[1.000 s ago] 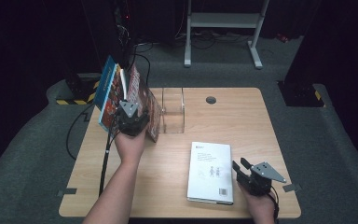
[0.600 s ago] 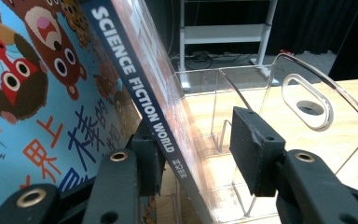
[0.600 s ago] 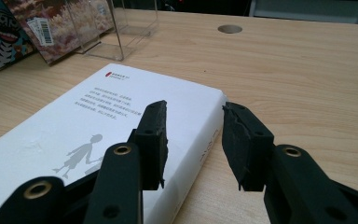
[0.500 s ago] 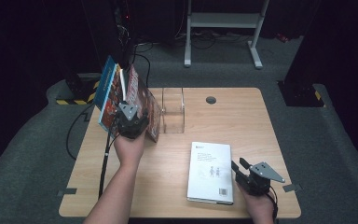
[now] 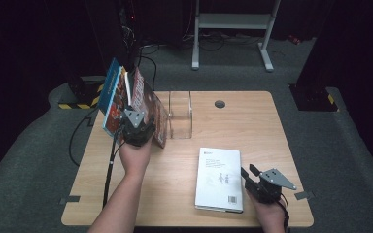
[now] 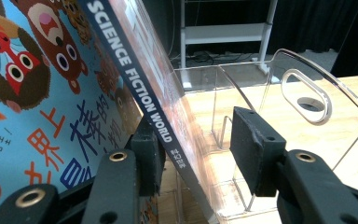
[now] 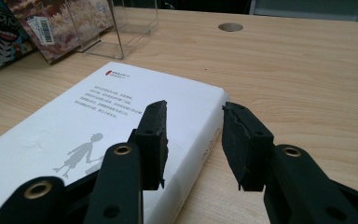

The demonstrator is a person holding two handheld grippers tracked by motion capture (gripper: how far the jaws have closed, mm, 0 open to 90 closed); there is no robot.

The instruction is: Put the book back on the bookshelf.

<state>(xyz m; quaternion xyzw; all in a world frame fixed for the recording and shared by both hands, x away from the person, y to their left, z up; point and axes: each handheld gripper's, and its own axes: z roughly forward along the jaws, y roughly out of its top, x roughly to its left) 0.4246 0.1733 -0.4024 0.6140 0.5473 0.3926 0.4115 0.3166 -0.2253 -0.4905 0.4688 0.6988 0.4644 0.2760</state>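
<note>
Near the worktop's far left corner, from above, we see our left claw at leaning books; the white book lies near the right front edge. Left gripper view: jaws part-open astride the Science Fiction World book, grip unclear. Right gripper view: right claw part-open, holding nothing, over the white book's edge.

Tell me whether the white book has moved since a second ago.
No. The white book lies flat in the same spot, equally far from the round hole in the table.
</note>
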